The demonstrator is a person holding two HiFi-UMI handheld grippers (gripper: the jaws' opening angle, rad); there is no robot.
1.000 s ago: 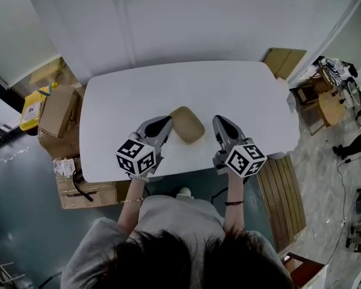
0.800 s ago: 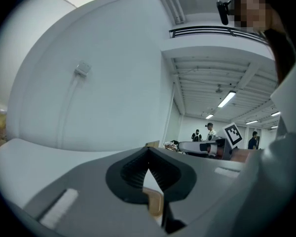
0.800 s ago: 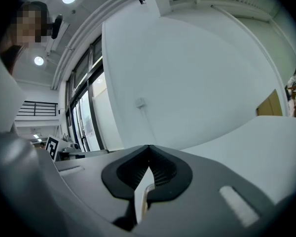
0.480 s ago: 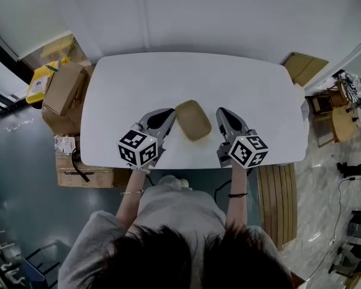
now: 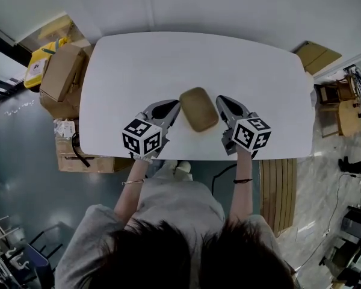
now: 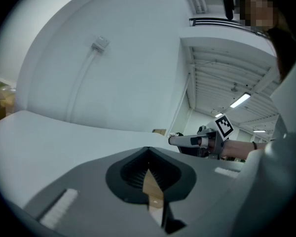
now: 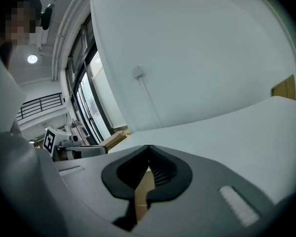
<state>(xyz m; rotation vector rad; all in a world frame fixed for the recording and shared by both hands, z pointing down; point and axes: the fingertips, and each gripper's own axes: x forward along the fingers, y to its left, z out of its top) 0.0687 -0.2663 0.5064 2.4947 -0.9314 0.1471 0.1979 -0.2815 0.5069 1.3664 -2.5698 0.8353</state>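
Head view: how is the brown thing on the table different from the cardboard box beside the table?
The brown thing lies on the table; the cardboard box stands down beside it. The brown thing has rounded corners, the cardboard box sharp ones. The cardboard box looks bigger than the brown thing. Both are brownish.

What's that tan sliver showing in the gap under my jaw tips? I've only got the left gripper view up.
Observer: The head view shows a flat tan pad with rounded corners lying on the white table, just to the right of the left gripper.
Operator: Where's the right gripper relative to it?
Observer: The right gripper sits on the pad's opposite side, so the pad lies between the two grippers.
Operator: Are its jaws open?
Observer: No, the right gripper view shows them together at the tips.
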